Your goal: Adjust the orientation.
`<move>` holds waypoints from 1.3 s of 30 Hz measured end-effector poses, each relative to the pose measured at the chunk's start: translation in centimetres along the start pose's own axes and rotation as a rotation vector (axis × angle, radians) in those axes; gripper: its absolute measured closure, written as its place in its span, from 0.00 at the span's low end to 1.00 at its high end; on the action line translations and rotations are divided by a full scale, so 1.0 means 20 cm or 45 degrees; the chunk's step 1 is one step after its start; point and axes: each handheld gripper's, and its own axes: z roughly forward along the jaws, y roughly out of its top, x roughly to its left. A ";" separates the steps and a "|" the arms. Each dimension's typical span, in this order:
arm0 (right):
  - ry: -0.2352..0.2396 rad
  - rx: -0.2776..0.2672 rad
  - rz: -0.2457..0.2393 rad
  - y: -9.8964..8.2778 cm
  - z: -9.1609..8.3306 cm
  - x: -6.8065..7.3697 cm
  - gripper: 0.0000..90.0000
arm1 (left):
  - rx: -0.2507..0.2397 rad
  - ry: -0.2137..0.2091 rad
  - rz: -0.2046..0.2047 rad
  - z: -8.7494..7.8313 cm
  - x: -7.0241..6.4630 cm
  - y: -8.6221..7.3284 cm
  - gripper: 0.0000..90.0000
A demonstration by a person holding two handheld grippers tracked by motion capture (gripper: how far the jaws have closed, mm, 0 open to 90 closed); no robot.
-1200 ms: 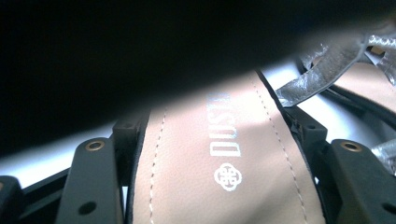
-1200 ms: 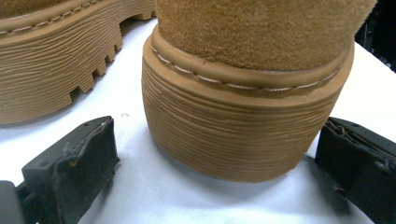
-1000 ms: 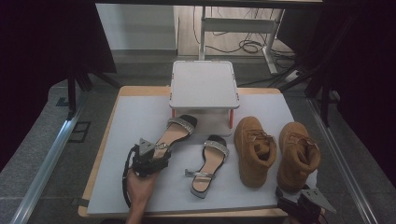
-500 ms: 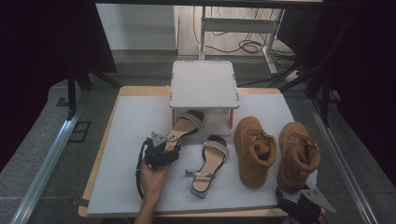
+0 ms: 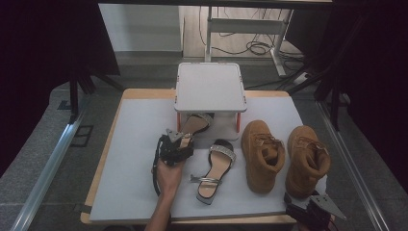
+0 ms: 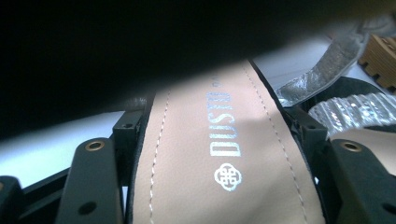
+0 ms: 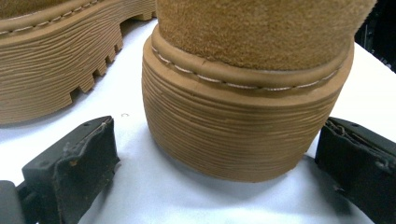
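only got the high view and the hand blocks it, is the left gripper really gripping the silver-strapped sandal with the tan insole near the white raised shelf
Observer: Yes. In the left gripper view, both black jaws of the left gripper press against the side edges of the silver-strapped sandal, with its tan insole between them.
Operator: and is the right one closed on a boot
Observer: No. The right gripper is open. The heel of the tan suede boot sits between its jaws with a gap on each side.
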 end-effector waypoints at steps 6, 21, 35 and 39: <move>0.000 -0.001 0.000 0.00 0.00 0.00 0.00 | 0.003 0.036 -0.011 0.06 -0.02 0.03 0.42; 0.000 -0.002 0.001 0.00 0.00 0.00 0.00 | 0.038 0.130 -0.042 0.20 -0.04 0.09 0.42; 0.001 -0.001 0.000 0.00 0.00 0.00 0.00 | 0.076 0.216 -0.088 0.29 -0.05 0.10 0.42; 0.001 -0.001 0.000 0.00 0.00 0.00 0.00 | 0.084 0.229 -0.087 0.31 -0.04 0.11 0.42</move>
